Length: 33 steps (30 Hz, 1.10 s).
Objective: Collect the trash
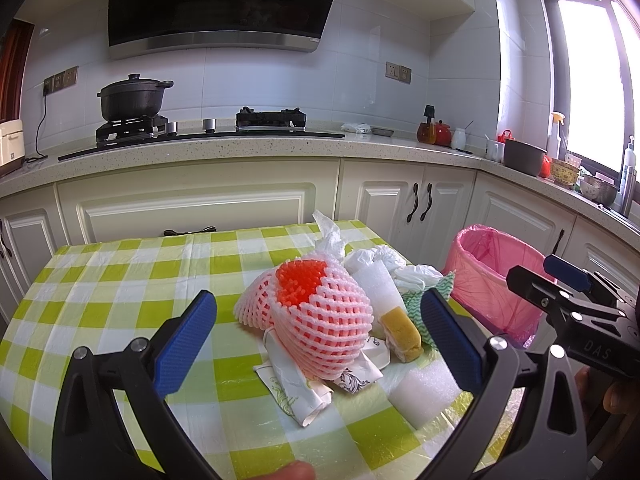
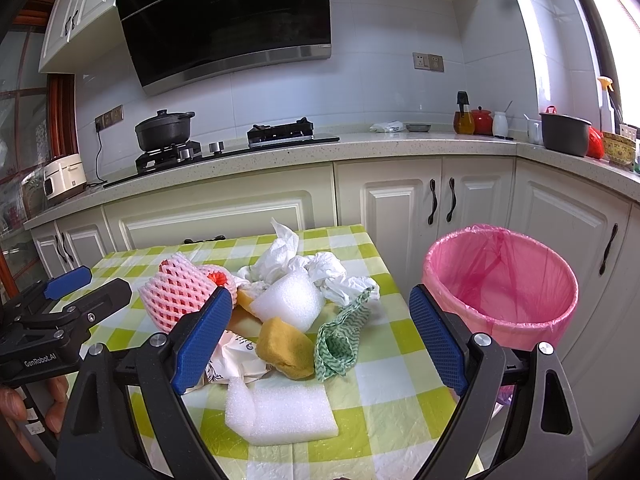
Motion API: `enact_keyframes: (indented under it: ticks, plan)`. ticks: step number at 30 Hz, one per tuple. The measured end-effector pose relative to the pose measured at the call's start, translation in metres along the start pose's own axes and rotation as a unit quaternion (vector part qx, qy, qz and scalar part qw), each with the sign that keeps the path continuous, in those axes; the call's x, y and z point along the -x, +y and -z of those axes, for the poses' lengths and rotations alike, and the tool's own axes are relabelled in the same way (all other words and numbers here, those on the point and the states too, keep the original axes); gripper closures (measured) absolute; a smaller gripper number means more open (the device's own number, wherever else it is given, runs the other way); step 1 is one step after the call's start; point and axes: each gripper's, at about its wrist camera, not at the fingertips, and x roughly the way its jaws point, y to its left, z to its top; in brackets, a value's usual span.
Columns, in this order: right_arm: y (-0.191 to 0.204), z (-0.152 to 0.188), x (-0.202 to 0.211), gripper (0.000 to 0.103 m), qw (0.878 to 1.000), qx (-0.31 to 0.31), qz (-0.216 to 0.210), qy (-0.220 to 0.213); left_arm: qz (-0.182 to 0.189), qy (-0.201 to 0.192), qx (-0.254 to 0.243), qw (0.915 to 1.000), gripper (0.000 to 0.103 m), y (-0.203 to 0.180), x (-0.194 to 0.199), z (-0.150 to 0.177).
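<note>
A pile of trash lies on the green-checked table point(image 1: 120, 280): a pink foam fruit net point(image 1: 320, 316) with an orange one inside, a yellow sponge point(image 2: 286, 346), white foam pieces point(image 2: 280, 412), a green-patterned cloth point(image 2: 340, 340), crumpled white tissues point(image 2: 320, 268) and printed paper wrappers point(image 1: 296, 392). A bin with a pink liner point(image 2: 500, 284) stands on the floor right of the table. My left gripper point(image 1: 320, 344) is open, its fingers on either side of the fruit net. My right gripper point(image 2: 320, 344) is open and empty above the sponge and cloth.
Behind the table runs a kitchen counter point(image 1: 240, 148) with white cabinets, a gas stove and a black pot point(image 1: 132, 98). Jars, bowls and a grey pot point(image 2: 564, 132) stand on the counter at the right, near the window.
</note>
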Motion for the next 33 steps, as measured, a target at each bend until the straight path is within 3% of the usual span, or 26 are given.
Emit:
enact_keyframes:
  ticks: [9,27,33]
  plan:
    - [-0.009,0.012,-0.024,0.019,0.998,-0.003,0.003,0.063,0.005,0.036,0.012,0.9993,0.005,0.008,-0.017,0.011]
    - [-0.036,0.016,-0.133,0.019,0.977,-0.044,-0.012,0.208,0.013,0.115,0.023,0.9930,0.006,0.018,-0.094,0.009]
    - [-0.035,0.021,-0.159,0.058,0.969,-0.038,-0.020,0.243,0.021,0.135,0.030,0.9901,0.022,0.022,-0.106,0.011]
